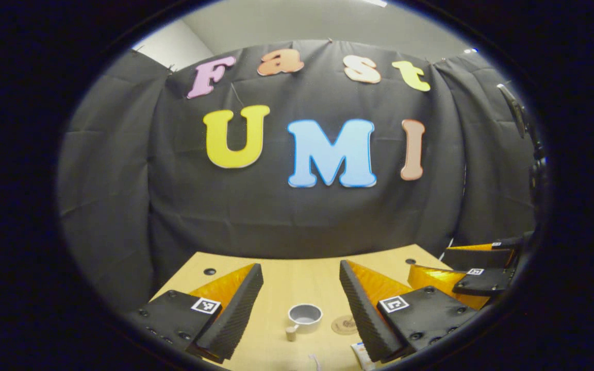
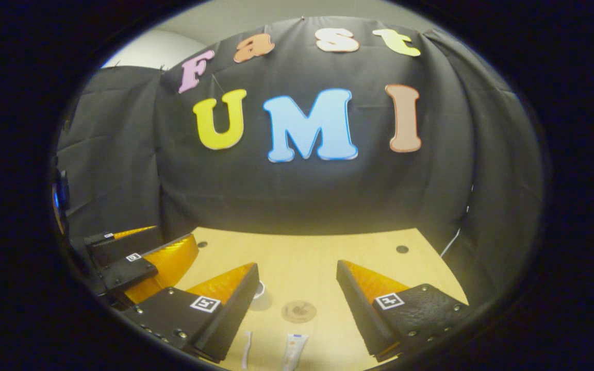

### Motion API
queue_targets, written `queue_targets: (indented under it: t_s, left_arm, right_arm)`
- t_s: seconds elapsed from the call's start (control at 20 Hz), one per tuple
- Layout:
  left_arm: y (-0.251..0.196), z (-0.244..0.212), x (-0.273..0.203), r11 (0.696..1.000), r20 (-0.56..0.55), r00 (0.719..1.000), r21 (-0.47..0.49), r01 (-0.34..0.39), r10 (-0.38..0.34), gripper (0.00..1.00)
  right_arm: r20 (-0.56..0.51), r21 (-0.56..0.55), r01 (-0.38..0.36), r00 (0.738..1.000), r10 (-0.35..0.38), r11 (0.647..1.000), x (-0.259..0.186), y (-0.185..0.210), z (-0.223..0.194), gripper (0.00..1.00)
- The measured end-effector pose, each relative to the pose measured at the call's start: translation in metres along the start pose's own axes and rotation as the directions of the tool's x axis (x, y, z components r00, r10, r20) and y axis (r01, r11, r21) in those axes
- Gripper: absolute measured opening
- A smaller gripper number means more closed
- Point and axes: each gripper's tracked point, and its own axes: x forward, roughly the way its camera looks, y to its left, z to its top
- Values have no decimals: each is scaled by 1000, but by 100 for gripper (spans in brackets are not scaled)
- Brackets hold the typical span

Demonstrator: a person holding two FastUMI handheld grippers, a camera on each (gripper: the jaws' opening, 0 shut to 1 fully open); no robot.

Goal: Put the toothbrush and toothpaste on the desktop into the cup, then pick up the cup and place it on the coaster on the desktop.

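Where black cloth [image 2: 297, 196] ends, desktop [image 2: 302, 257] (wood) begins.

A pale, light-wood desktop [image 1: 297, 281] fills the lower middle of the left gripper view, dotted with small dark holes. Low in the frame stands a grey cup [image 1: 304, 315] with a beige handle; just right of it lies a tan round coaster [image 1: 343, 324] with a darker print. At the bottom of the right gripper view lie a white toothbrush [image 2: 247, 348] and a white toothpaste [image 2: 294, 349] tube bearing an orange band.

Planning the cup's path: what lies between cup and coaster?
Bare desktop only; in the left gripper view, cup and coaster sit apart.
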Motion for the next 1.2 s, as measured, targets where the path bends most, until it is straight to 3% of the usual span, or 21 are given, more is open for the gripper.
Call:
queue_targets:
  t_s: [0.2,0.25,0.3,0.35,0.5,0.6,0.65,0.85,1.0,1.2]
  left_arm:
    - [-4,-67,6,1000,-136,991,14,13,-11,100]
    - [-5,-84,7,1000,-168,986,12,18,-16,96]
    - [-5,-100,6,1000,-198,980,11,20,-18,100]
    - [-5,-116,8,1000,-230,973,12,22,-19,92]
    - [-3,-163,9,1000,-322,946,6,23,-20,100]
    - [-2,-190,6,1000,-379,925,-1,19,-18,100]
    - [-4,-203,5,1000,-406,914,-1,19,-18,96]
    - [-7,-253,1,1000,-513,858,-8,19,-21,100]
    - [-9,-291,-10,1000,-614,789,-18,11,-20,100]
    - [-9,-324,-23,1000,-685,728,-31,3,-24,94]
  right_arm:
    - [-120,-9,14,993,-15,1000,12,-4,-54,93]
    - [-154,-6,16,988,-17,1000,15,-4,-69,93]
    - [-192,-1,19,981,-19,1000,16,-4,-83,93]
    - [-232,7,23,972,-21,1000,18,-5,-99,93]
    - [-348,38,41,937,-25,998,24,-7,-141,93]
    - [-415,45,52,910,-29,998,26,-8,-167,93]
    - [-442,49,51,897,-24,997,22,-8,-181,94]
    - [-549,43,41,836,-11,998,17,-2,-222,94]
    - [-609,45,45,793,-8,998,14,2,-246,94]
    - [-668,30,31,744,-3,999,11,0,-273,93]
